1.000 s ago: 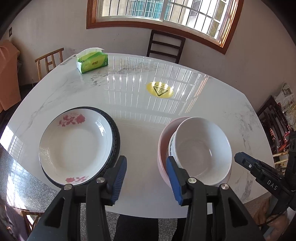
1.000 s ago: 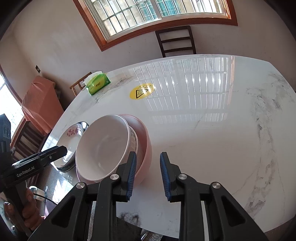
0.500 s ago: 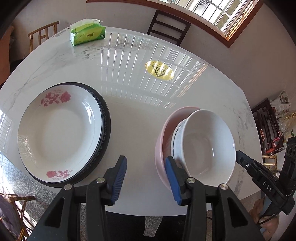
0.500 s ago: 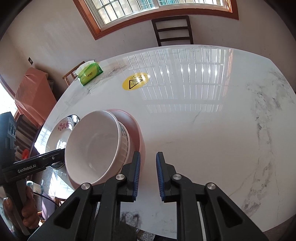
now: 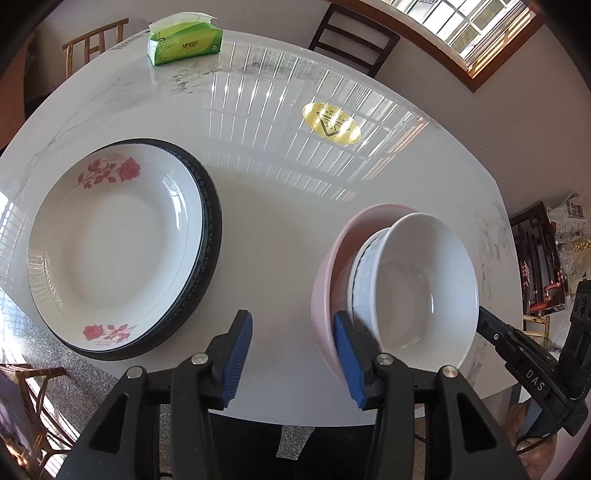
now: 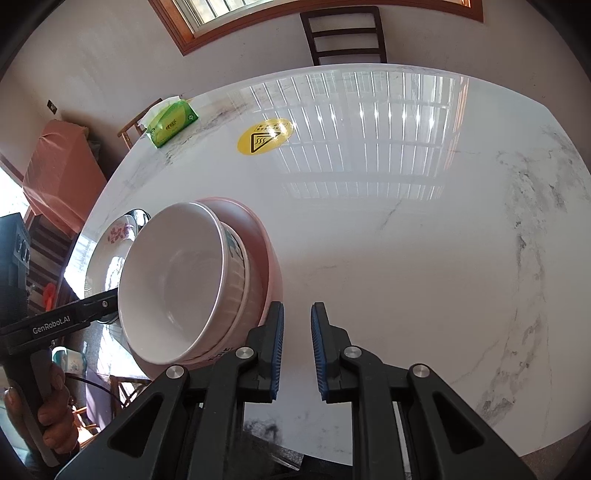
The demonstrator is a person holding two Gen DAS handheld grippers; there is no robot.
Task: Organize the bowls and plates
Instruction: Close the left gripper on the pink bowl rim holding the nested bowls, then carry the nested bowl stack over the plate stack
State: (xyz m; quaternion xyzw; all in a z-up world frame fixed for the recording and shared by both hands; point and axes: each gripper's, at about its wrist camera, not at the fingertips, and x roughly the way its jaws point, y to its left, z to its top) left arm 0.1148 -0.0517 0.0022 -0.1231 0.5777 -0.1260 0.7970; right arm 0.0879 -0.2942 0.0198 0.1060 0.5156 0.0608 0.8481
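A white plate with red roses (image 5: pixel 110 243) lies on a dark-rimmed plate (image 5: pixel 212 236) at the table's left. A stack of bowls stands to the right: a white bowl (image 5: pixel 417 288) on top, a patterned bowl under it, inside a pink bowl (image 5: pixel 325 291). My left gripper (image 5: pixel 291 350) is open and empty, between the plates and the bowls, its right pad by the pink bowl's rim. My right gripper (image 6: pixel 297 347) is open a narrow gap, empty, just right of the bowl stack (image 6: pixel 177 280). The plates (image 6: pixel 114 240) show behind the stack.
The white marble table (image 6: pixel 406 240) carries a green tissue box (image 5: pixel 184 42) at the far left and a yellow round sticker (image 5: pixel 330 123) in the middle. Chairs (image 6: pixel 345 35) stand around the table. A cloth-covered cabinet (image 6: pixel 59 177) stands at left.
Both grippers have moved forward and lower toward the table. The right gripper narrowed, then reopened a little. Plates and bowls have not moved.
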